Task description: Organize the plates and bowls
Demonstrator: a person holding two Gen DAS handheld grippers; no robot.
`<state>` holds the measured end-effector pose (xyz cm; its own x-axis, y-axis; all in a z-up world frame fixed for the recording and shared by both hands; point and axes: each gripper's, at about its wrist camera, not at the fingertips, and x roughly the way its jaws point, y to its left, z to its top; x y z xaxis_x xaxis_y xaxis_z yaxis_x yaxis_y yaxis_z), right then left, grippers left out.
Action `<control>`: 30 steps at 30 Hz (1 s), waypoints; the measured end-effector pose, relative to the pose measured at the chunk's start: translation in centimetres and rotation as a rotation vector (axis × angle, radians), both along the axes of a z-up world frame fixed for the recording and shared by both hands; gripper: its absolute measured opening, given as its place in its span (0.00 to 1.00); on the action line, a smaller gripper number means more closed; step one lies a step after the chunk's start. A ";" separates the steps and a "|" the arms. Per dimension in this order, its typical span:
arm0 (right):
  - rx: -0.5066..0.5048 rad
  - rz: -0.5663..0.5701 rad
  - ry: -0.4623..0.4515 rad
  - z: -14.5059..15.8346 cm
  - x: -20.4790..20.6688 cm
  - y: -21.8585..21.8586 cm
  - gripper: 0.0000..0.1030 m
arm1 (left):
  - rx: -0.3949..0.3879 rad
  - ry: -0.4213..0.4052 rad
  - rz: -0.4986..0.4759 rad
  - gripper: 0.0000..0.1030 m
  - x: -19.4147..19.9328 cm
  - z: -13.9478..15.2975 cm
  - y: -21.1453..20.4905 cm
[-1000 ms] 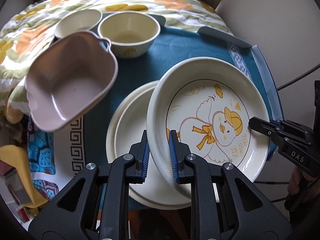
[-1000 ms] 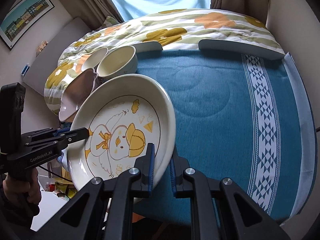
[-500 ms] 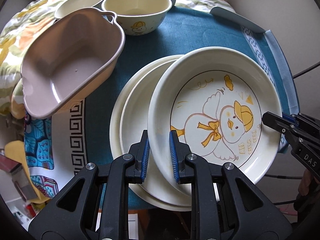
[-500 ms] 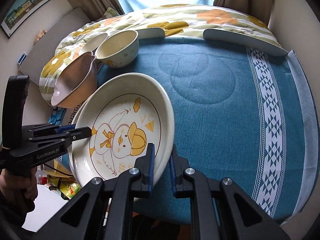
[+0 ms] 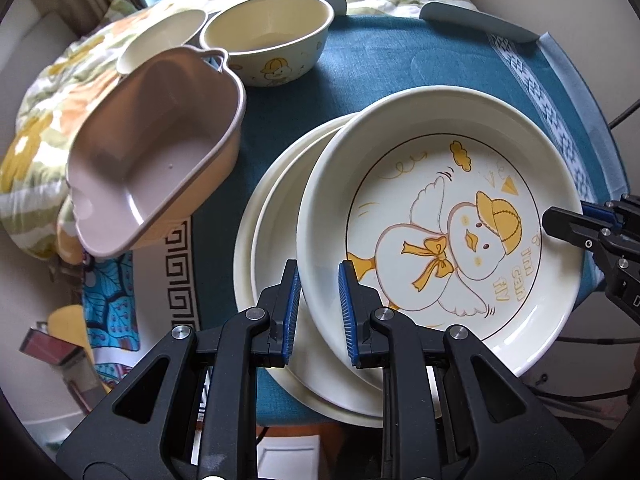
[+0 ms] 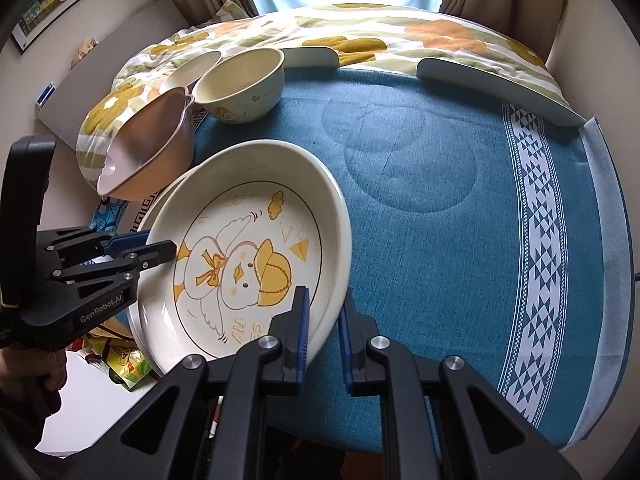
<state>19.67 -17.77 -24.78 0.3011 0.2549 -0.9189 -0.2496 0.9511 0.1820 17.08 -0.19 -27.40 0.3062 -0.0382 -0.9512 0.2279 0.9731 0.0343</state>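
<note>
A cream duck plate (image 5: 440, 224) (image 6: 248, 256) is held by both grippers over a stack of plain cream plates (image 5: 276, 240) on the blue tablecloth. My left gripper (image 5: 319, 292) is shut on the plate's near-left rim. My right gripper (image 6: 323, 316) is shut on its opposite rim and shows at the right edge of the left wrist view (image 5: 560, 224). A pink handled dish (image 5: 148, 152) (image 6: 148, 152), a cream duck bowl (image 5: 268, 40) (image 6: 240, 84) and a small cream dish (image 5: 160, 40) (image 6: 192, 70) sit beyond.
The blue tablecloth (image 6: 460, 200) with a white patterned border covers the table. A floral quilt (image 6: 360, 40) lies past the far edge. The table edge drops off at the left, by the pink dish.
Both grippers have lowered the duck plate toward the plate stack and moved it forward. The bowls now appear closer.
</note>
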 end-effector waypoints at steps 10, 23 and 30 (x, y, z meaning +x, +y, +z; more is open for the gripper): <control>-0.039 0.029 0.016 -0.6 0.0 1.2 0.13 | 0.124 -0.047 -0.017 0.17 -0.7 0.1 -0.6; -0.104 0.030 0.026 -1.0 0.1 2.4 0.13 | 0.268 -0.105 -0.058 0.17 -1.7 0.1 -2.0; -0.128 0.026 0.025 -1.0 0.1 2.8 0.14 | 0.270 -0.107 -0.055 0.17 -1.7 0.2 -1.6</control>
<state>19.77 -14.93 -25.80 0.2721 0.1426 -0.9517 -0.2713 0.9602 0.0663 15.42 -1.77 -27.20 0.4097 0.1928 -0.8916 0.2615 0.9116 0.3172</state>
